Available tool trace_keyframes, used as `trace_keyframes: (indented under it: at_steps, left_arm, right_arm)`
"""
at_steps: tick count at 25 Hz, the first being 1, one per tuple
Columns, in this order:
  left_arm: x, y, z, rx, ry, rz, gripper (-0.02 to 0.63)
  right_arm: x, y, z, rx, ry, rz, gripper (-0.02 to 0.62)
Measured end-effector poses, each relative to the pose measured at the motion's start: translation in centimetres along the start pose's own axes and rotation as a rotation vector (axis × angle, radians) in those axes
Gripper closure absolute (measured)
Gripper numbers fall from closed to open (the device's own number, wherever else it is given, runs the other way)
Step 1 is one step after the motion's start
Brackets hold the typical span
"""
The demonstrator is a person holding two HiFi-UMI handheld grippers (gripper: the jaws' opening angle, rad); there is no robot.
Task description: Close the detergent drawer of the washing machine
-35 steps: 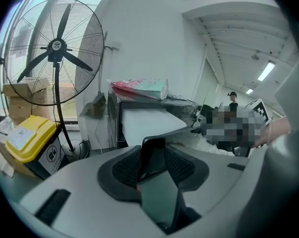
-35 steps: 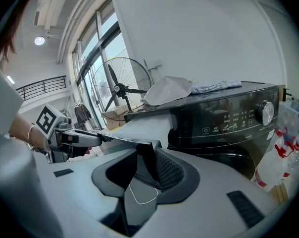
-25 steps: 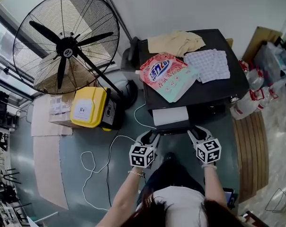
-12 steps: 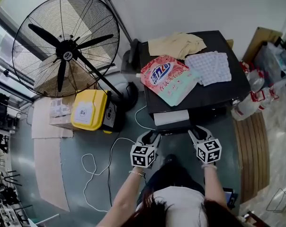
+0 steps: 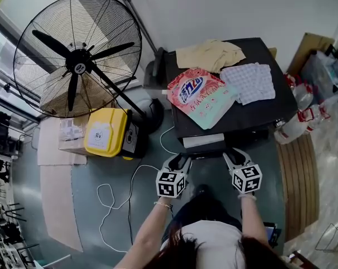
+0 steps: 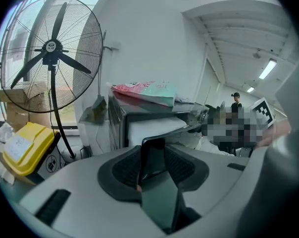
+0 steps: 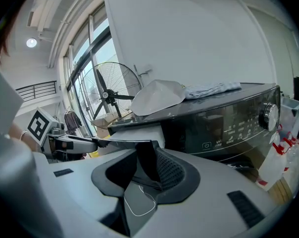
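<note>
Detergent drawer (image 5: 202,140), standing partly out of the front of the washing machine (image 5: 253,116). Your left tongs (image 5: 178,161) and right tongs (image 5: 230,157) each pinch one end of its dark front panel (image 5: 205,152). Judge it light, rigid, slick plastic on rails: push evenly at both ends.

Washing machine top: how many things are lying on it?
3: a beige cloth at the back, a checkered cloth on the right, a pink detergent bag at the front left. Something under them could be hidden.

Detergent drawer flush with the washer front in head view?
No, the detergent drawer sticks out of the washing machine, its white body showing.
</note>
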State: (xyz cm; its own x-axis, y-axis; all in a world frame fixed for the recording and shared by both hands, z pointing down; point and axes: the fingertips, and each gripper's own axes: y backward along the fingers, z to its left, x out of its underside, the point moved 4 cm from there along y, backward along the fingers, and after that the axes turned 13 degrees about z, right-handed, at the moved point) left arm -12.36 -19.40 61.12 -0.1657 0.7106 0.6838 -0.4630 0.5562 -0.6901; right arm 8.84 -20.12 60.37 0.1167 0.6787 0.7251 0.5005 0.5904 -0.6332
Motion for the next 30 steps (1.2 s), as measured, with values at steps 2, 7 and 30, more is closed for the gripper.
trace_keyframes:
  at_steps: [2,7,30]
  left_arm:
    - [-0.2,-0.2,0.2,-0.002,0.003,0.002,0.445]
    - [-0.7,-0.7,0.6,-0.004,0.002,0.002,0.444]
    - [-3.7,-2.4,2.1,-0.074,0.041,0.007,0.436]
  right_arm:
    - [-0.2,-0.2,-0.1,0.006,-0.001,0.000,0.453]
    - [-0.7,-0.7,-0.3,0.017,-0.011,-0.008,0.453]
    - [-3.1,-3.0,-1.3,0.088,-0.062,-0.032,0.453]
